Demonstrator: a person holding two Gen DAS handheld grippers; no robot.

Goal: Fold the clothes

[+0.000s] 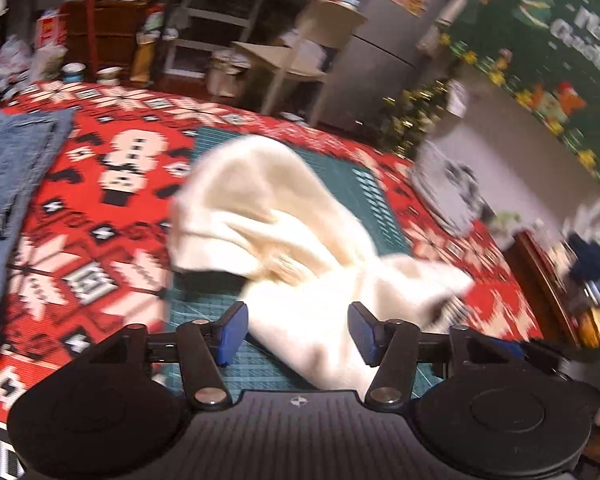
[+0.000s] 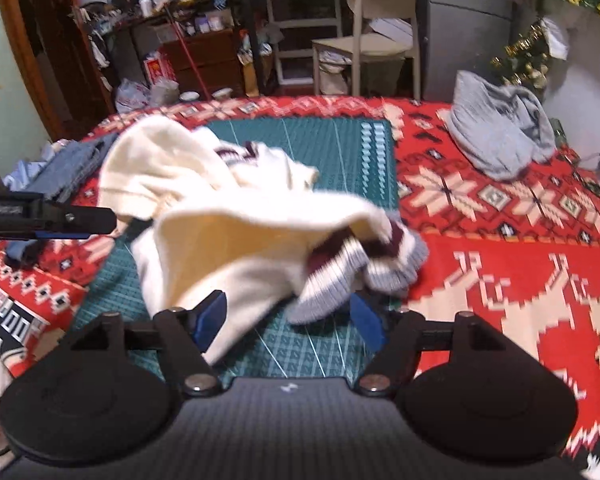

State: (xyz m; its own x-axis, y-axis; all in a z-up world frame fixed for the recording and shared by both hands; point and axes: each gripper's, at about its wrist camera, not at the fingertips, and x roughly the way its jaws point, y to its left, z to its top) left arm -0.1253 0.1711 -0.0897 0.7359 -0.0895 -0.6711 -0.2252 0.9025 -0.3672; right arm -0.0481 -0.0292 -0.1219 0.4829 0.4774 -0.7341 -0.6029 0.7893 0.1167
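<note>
Both tools, left point(image 1: 298, 330) and right point(image 2: 286, 322), gape over the blurred cream sweater point(image 2: 220, 236), gripping nothing.

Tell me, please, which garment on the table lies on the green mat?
The cream sweater with striped cuffs; the grey sweater and the folded jeans both lie off the green mat, on the red cloth.

One cream sweater point(image 2: 204, 240); one grey garment point(image 2: 500, 136); one pair jeans point(image 1: 8, 168); one green mat point(image 2: 340, 152); one chair point(image 2: 380, 36); two grippers, left point(image 1: 298, 330), right point(image 2: 288, 320).
</note>
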